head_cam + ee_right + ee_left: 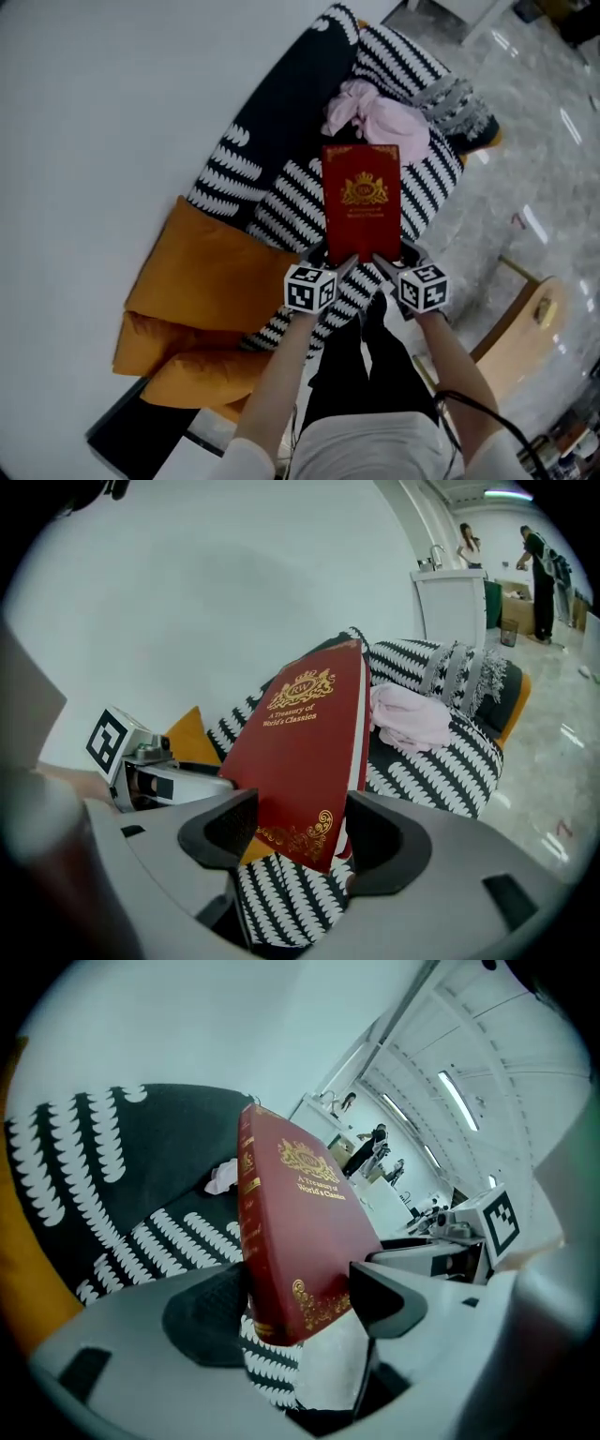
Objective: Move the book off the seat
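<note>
Two grippers, each with its jaws closed on one red book (362, 202): the left gripper (300, 1307) at its 7 o'clock corner, the right gripper (300, 834) at 5 o'clock. The book hangs tilted over the striped seat (281, 202). One pink cloth (375, 117) lies at the book's 12 o'clock.

Left arm (274, 382): bare forearm reaching forward and slightly inward from the body.
Left gripper (330, 255): held in front of the body, marker cube on top, jaws closed on the lower left corner of the book (362, 199), one pad on each side.
Right arm (457, 373): bare forearm reaching forward, angled inward toward the other.
Right gripper (388, 259): level with the left, jaws pressed on the book's lower right corner.
Spacing: the two grippers sit close, side by side, not touching.
</note>
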Motion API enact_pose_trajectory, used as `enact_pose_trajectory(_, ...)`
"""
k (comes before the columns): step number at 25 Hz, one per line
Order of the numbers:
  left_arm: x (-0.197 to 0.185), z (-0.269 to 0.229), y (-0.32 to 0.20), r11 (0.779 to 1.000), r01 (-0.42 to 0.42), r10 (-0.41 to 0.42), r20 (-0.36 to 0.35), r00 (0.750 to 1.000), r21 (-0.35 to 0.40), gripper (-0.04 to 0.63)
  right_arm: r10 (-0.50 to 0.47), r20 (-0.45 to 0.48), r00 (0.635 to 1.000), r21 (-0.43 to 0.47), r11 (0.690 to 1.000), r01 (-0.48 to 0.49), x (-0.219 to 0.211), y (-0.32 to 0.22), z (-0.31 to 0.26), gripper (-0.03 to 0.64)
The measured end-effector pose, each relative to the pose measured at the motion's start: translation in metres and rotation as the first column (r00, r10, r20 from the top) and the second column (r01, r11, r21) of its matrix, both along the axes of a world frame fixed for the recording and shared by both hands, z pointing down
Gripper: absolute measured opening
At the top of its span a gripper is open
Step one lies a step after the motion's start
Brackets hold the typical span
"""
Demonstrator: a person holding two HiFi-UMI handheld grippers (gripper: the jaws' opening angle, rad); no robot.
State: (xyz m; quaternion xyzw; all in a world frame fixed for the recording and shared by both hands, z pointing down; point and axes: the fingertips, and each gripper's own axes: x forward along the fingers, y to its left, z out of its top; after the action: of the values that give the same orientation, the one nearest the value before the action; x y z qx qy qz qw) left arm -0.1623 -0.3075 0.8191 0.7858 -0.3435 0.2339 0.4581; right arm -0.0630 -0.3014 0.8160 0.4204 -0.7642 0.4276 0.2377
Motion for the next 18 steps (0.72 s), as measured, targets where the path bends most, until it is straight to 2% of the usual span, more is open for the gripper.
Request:
enact_pose_trajectory(11, 0.004, -0.090, 0.019, 1.000, -0.016, 0.016, 0.002, 1.000, 0.025, 0.337, 0.020, 0.008, 1.000, 0.032, 0.999, -0.021, 0.005, 0.021, -0.089, 0.310)
enact_pose_trajectory(18, 0.013, -0.158, 0.040, 0.997, -0.054, 0.054, 0.014, 0.998, 0.055, 0.337, 0.070, 0.030, 0.997, 0.055, 0.996, -0.071, 0.013, 0.047, -0.154, 0.310)
